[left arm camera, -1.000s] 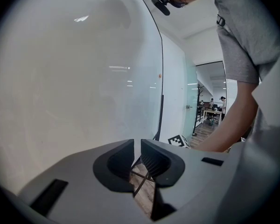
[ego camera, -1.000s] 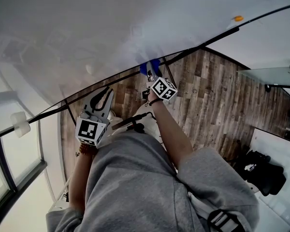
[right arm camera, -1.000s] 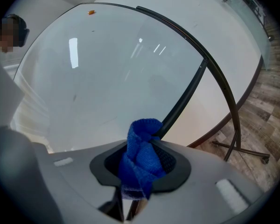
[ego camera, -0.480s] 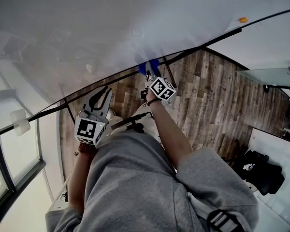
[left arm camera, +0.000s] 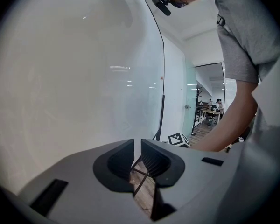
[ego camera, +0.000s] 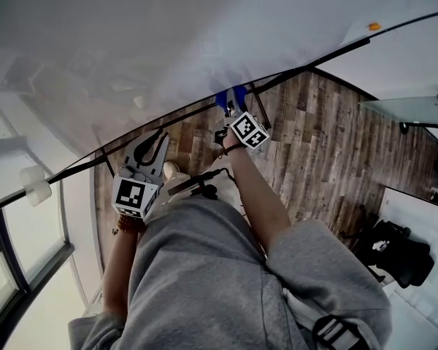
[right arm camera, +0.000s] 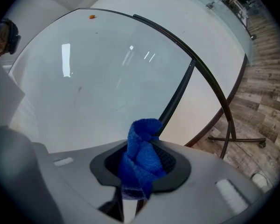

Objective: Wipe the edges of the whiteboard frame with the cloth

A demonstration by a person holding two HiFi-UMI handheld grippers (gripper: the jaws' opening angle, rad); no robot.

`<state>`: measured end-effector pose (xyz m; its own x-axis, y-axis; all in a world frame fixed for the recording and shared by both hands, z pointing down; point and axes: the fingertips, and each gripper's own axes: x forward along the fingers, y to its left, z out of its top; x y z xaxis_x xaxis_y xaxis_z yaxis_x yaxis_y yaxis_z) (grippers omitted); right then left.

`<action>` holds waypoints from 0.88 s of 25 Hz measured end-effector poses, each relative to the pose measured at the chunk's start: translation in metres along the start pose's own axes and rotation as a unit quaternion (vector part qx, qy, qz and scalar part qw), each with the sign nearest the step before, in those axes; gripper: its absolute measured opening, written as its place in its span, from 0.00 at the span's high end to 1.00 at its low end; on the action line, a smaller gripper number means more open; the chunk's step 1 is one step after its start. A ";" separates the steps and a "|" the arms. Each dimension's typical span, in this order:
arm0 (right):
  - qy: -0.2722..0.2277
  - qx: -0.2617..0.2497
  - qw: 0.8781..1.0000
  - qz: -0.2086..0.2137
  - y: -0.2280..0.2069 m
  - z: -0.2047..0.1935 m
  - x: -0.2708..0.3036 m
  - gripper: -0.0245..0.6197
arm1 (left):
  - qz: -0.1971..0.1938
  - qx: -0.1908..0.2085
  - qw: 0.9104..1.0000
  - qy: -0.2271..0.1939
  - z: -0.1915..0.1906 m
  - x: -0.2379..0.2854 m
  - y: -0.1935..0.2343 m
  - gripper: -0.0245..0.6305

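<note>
The whiteboard fills the top of the head view, and its black frame runs along the lower edge. My right gripper is shut on a bunched blue cloth, which is pressed up at that lower frame edge. In the right gripper view the cloth sticks out of the jaws towards the frame. My left gripper hangs lower left, below the frame and apart from it. Its jaws stand together with nothing between them.
Wood-plank floor lies below the board. The board's black stand leg reaches across it to a caster. An orange magnet sits on the board at the right. A black bag lies lower right, and a white block sits at the frame's left.
The right gripper and the cloth have shifted only slightly along the lower frame edge. The left gripper has kept its place.
</note>
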<state>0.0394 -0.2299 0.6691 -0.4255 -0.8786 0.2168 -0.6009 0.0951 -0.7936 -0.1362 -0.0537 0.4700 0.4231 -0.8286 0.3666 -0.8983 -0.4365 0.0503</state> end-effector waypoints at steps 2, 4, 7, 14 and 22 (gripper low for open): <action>-0.004 0.004 1.000 -0.003 0.002 -0.004 -0.001 0.80 | 0.000 0.004 1.000 0.002 -0.004 -0.006 0.004 0.88; -0.002 0.005 1.000 -0.011 0.000 -0.012 -0.002 0.80 | 0.001 0.001 1.000 0.002 -0.006 -0.010 0.006 0.88; -0.002 0.012 1.000 -0.010 0.003 -0.021 -0.004 0.80 | 0.003 -0.006 1.000 -0.006 -0.007 -0.015 0.007 0.88; 0.002 0.019 1.000 0.002 0.020 -0.024 -0.003 0.80 | 0.018 0.003 1.000 -0.015 -0.011 -0.027 0.016 0.88; 0.010 0.014 1.000 0.000 0.024 -0.031 -0.005 0.80 | 0.027 -0.012 1.000 0.004 -0.029 -0.036 0.021 0.88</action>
<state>0.0062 -0.2089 0.6669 -0.4394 -0.8688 0.2284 -0.5823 0.0818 -0.8089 -0.1742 -0.0228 0.4848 0.3729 -0.8477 0.3771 -0.9225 -0.3824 0.0527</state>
